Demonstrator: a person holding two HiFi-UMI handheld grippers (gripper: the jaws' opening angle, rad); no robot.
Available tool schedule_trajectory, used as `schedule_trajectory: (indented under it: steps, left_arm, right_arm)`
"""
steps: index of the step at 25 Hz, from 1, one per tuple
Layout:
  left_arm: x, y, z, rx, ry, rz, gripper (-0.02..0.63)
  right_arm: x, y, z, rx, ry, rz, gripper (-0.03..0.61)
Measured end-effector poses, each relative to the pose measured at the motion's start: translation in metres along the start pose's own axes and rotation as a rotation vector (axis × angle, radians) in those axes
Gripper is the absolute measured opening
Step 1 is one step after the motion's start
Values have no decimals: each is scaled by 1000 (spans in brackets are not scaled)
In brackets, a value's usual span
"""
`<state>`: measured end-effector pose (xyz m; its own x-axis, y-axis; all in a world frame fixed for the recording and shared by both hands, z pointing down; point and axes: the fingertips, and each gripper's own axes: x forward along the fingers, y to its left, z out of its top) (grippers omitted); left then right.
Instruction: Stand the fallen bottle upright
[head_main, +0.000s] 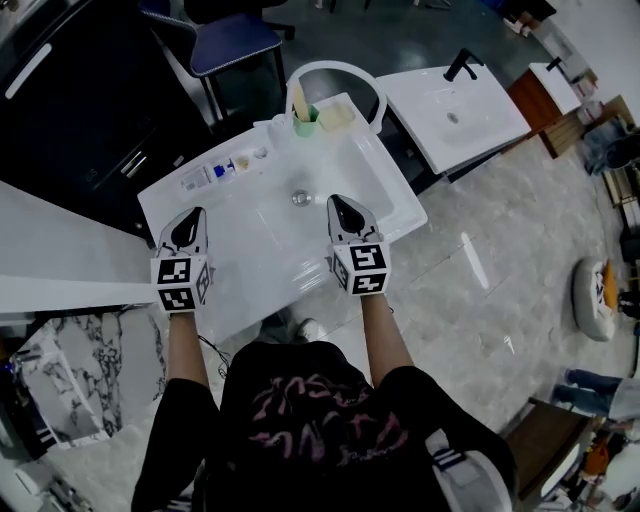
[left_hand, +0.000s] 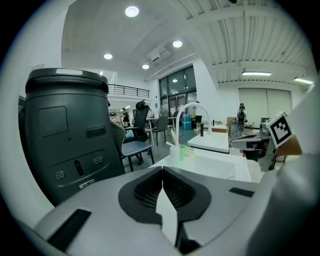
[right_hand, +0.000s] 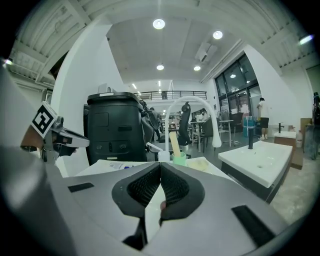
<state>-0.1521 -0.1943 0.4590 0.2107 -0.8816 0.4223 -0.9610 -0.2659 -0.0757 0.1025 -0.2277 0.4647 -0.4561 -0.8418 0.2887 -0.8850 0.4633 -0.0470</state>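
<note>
Both the left gripper (head_main: 192, 215) and the right gripper (head_main: 338, 203) are held side by side above the white moulded washbasin surface (head_main: 400, 210), each with its jaws closed together and nothing between them. The small clear plastic bottle with a blue cap (head_main: 200, 178) is seen lying on its side at the far left of the surface, just beyond the left gripper's tips. A pale green cup (head_main: 306, 125) is stood beside the white arched tap (head_main: 330, 68).
</note>
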Motion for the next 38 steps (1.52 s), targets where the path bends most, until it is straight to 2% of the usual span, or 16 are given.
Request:
schedule_trajectory:
  steps: [6, 11, 16, 18, 21, 26, 32, 38]
  left_arm:
    - [43, 17, -5, 31, 44, -35, 17]
    - [78, 27, -10, 133, 103, -69, 17]
    - [115, 32, -27, 236, 212, -129, 20]
    - [130, 34, -35, 267, 249, -150, 57]
    - [152, 34, -50, 336, 304, -199, 152]
    - [187, 40, -75, 512, 419, -250, 167]
    - [222, 40, -103, 656, 548, -321, 190]
    - [237, 34, -118, 714, 665, -417, 207]
  right_arm:
    - [39, -2, -5, 2, 29, -1, 14]
    - [67, 5, -15, 17, 64, 17, 14]
    - [90, 4, -37, 14, 102, 25, 14]
    - [97, 3, -45, 16, 119, 29, 14]
    - [106, 1, -55, 37, 144, 28, 14]
    - [120, -5, -74, 43, 179, 29, 14]
    - [131, -11, -95, 57, 222, 26, 14]
    - [138, -15, -104, 55, 240, 31, 14]
